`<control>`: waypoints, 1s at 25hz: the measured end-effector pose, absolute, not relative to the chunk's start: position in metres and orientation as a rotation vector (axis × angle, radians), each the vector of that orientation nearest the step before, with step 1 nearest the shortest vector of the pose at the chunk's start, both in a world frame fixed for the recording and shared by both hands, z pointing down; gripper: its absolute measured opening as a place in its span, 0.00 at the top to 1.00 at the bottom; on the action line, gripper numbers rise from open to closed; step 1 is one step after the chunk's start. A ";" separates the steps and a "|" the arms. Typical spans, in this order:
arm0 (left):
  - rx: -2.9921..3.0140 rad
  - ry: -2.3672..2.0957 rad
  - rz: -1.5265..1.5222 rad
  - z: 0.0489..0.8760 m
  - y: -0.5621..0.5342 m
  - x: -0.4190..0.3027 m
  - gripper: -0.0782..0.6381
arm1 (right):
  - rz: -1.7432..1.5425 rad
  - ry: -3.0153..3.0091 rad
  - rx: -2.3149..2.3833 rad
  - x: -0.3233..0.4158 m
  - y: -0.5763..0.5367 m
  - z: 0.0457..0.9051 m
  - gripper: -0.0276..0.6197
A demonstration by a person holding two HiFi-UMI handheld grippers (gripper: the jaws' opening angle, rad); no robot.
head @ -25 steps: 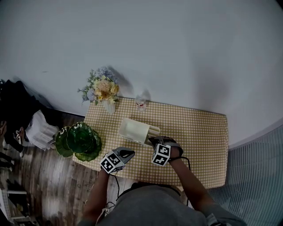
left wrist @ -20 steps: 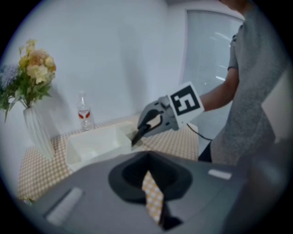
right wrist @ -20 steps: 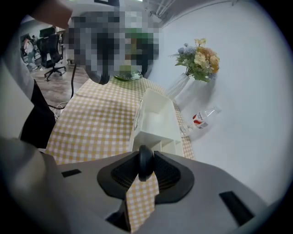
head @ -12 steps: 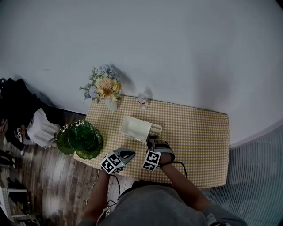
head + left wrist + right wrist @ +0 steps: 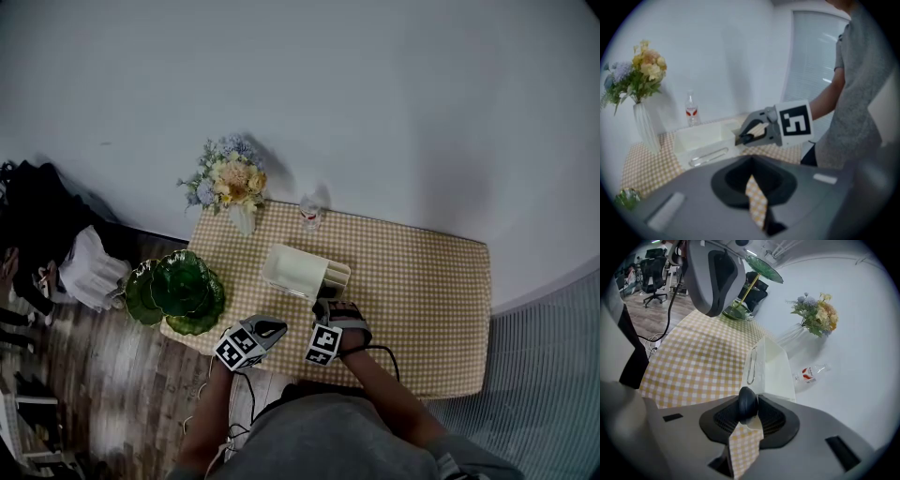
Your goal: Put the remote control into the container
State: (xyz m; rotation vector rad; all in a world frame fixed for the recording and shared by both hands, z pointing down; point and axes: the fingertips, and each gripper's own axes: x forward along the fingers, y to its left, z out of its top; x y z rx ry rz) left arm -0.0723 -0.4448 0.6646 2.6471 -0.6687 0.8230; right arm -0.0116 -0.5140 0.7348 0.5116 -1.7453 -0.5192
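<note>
The dark, round-ended plastic remote control (image 5: pixel 747 403) is pinched between the fingers (image 5: pixel 776 420) of the right gripper (image 5: pixel 747 412). The cream rectangular plastic container (image 5: pixel 774 365) stands open-topped just beyond those fingers.

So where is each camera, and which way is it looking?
Head view: on the person's head, looking steeply down at the table; shows both arms, the left hand-held gripper and right hand-held gripper.
Left gripper view: on the left hand-held gripper, looking across the table at the right one; shows its own jaws and the person's grey shirt.
Right gripper view: on the right hand-held gripper, facing the container; shows its jaws holding the remote control.
Shared: all three show the container and flowers.
</note>
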 end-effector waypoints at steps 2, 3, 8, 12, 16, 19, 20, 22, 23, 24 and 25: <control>2.645 -0.670 0.822 0.665 -0.444 -0.075 0.89 | -0.511 -1.751 0.516 -0.012 -0.512 0.738 0.79; 2.643 -0.669 0.822 0.665 -0.443 -0.076 0.89 | -0.507 -1.755 0.522 -0.011 -0.512 0.739 0.80; 2.647 -0.659 0.815 0.667 -0.440 -0.078 0.89 | -0.477 -1.760 0.539 -0.008 -0.510 0.743 0.80; 2.650 -0.653 0.808 0.668 -0.439 -0.080 0.89 | -0.451 -1.776 0.551 -0.003 -0.510 0.745 0.77; 2.652 -0.654 0.799 0.666 -0.442 -0.081 0.89 | -0.434 -1.819 0.571 0.003 -0.508 0.741 0.69; 2.658 -0.650 0.785 0.665 -0.444 -0.080 0.89 | -0.418 -1.865 0.576 0.005 -0.501 0.730 0.67; 2.660 -0.647 0.780 0.665 -0.445 -0.080 0.89 | -0.401 -1.890 0.577 0.005 -0.499 0.726 0.66; 2.664 -0.641 0.770 0.664 -0.449 -0.079 0.89 | -0.326 -1.967 0.577 0.006 -0.491 0.716 0.65; 2.666 -0.640 0.761 0.662 -0.450 -0.078 0.89 | -0.270 -2.015 0.579 0.008 -0.486 0.711 0.65; 2.667 -0.642 0.746 0.661 -0.452 -0.078 0.89 | -0.210 -2.062 0.588 0.010 -0.483 0.706 0.65; 2.667 -0.646 0.727 0.659 -0.454 -0.078 0.89 | -0.151 -2.104 0.604 0.014 -0.480 0.701 0.65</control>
